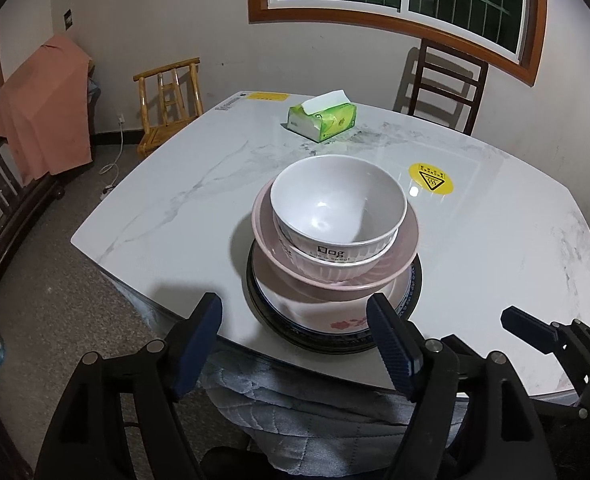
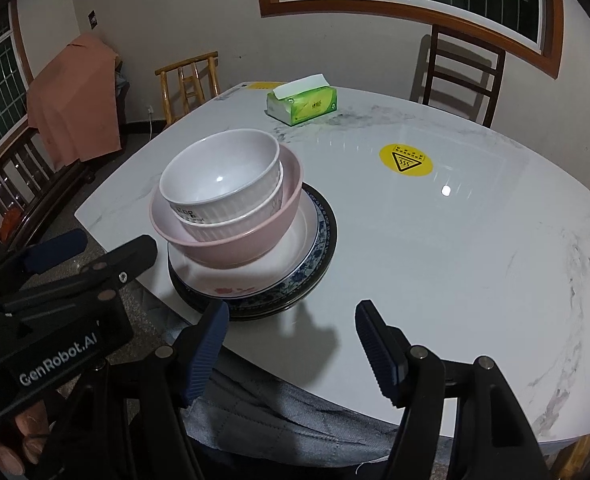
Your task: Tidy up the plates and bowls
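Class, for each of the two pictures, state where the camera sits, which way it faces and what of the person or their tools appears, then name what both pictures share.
Left wrist: sits behind the left tongs, open, facing across the table at the stacked bowls straight ahead; the right tongs show at right.
Right wrist: sits behind the right tongs, open, facing the table with the bowls to the left; the left tongs show at left.
Shared: bowls on plates, tissue pack, yellow sticker.
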The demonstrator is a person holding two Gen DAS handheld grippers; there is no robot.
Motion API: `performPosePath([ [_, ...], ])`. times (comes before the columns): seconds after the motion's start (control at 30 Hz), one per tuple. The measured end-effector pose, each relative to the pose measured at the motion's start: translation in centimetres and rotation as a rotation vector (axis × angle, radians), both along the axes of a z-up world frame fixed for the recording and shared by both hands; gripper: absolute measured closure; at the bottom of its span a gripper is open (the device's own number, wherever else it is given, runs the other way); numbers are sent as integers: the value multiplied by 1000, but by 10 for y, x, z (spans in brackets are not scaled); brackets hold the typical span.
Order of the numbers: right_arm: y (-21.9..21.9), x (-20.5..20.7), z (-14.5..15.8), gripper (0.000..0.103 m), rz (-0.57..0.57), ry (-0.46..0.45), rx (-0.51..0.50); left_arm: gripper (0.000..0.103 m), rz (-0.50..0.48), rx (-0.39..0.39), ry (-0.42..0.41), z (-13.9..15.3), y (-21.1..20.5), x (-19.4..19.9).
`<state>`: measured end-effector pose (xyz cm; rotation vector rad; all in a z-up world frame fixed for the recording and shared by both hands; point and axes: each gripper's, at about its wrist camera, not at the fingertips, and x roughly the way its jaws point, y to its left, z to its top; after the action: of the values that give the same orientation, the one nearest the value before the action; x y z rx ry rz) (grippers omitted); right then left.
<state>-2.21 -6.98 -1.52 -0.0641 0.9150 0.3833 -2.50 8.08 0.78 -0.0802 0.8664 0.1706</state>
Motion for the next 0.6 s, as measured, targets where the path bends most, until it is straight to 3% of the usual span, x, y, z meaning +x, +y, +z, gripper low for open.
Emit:
performPosePath([
  [0.6,7,1,-5,32,19,6,-13,30,-3,1,5,-2,-1,0],
])
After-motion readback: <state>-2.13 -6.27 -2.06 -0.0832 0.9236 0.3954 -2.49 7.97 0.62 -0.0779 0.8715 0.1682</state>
